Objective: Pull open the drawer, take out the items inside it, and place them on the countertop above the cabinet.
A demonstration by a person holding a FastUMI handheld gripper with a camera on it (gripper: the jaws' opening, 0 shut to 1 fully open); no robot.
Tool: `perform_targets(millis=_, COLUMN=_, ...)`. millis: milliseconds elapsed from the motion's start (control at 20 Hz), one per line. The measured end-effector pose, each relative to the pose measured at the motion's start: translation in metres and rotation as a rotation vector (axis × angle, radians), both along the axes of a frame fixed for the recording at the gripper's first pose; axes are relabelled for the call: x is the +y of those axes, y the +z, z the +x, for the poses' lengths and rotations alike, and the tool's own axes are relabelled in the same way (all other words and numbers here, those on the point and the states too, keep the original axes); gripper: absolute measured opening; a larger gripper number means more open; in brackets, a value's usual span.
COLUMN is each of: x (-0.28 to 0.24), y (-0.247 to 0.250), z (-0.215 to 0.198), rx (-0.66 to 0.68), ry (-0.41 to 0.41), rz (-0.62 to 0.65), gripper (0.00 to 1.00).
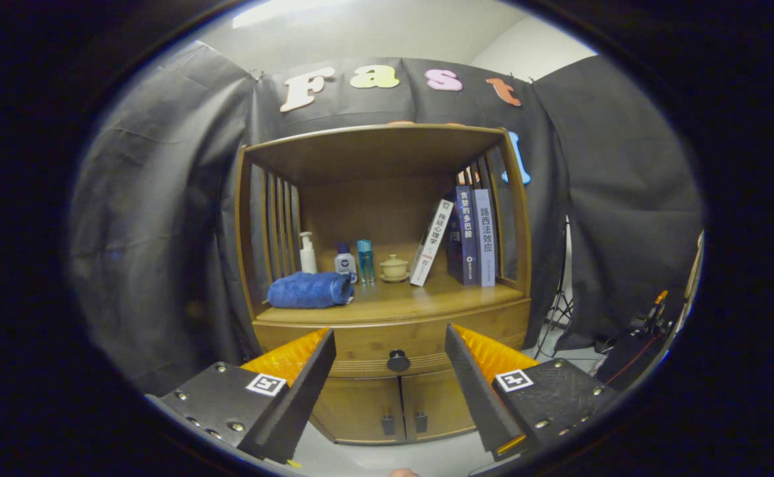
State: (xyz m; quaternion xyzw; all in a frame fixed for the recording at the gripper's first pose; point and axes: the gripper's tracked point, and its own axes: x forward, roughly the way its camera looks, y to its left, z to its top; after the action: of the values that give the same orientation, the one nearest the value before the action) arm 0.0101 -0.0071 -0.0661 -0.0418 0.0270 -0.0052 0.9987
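A wooden cabinet stands ahead of me, against the black cloth wall. Its drawer sits shut under the countertop, with a round dark knob at its middle. My gripper is open and holds nothing. It hovers some way in front of the cabinet, and the knob shows in the gap between the fingertips, a little below their level. What lies inside the drawer is hidden.
On the countertop lie a folded blue towel, a white pump bottle, two small bottles, a lidded cup on a saucer and several books leaning at the right. Two lower doors sit under the drawer. A tripod stands right of the cabinet.
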Motion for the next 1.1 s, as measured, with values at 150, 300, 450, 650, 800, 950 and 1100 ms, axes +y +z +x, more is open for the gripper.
perform_targets(millis=150, x=0.001, y=-0.032, z=0.022, rx=0.031, ry=0.019, rz=-0.017, gripper=0.99)
perform_targets(millis=300, x=-0.004, y=-0.064, z=0.048, rx=0.042, ry=0.028, rz=-0.004, gripper=0.99)
perform_targets(millis=450, x=-0.020, y=-0.098, z=0.077, rx=0.089, ry=-0.001, rz=0.005, gripper=0.99)
perform_targets(millis=650, x=-0.028, y=-0.127, z=0.122, rx=0.106, ry=-0.003, rz=0.036, gripper=0.99)
perform_targets(millis=800, x=-0.026, y=-0.152, z=0.148, rx=0.151, ry=0.001, rz=-0.006, gripper=0.99)
perform_targets(millis=950, x=-0.023, y=-0.162, z=0.166, rx=0.152, ry=-0.004, rz=-0.033, gripper=0.77)
perform_targets(millis=1100, x=-0.023, y=-0.160, z=0.165, rx=0.121, ry=-0.031, rz=-0.083, gripper=0.44)
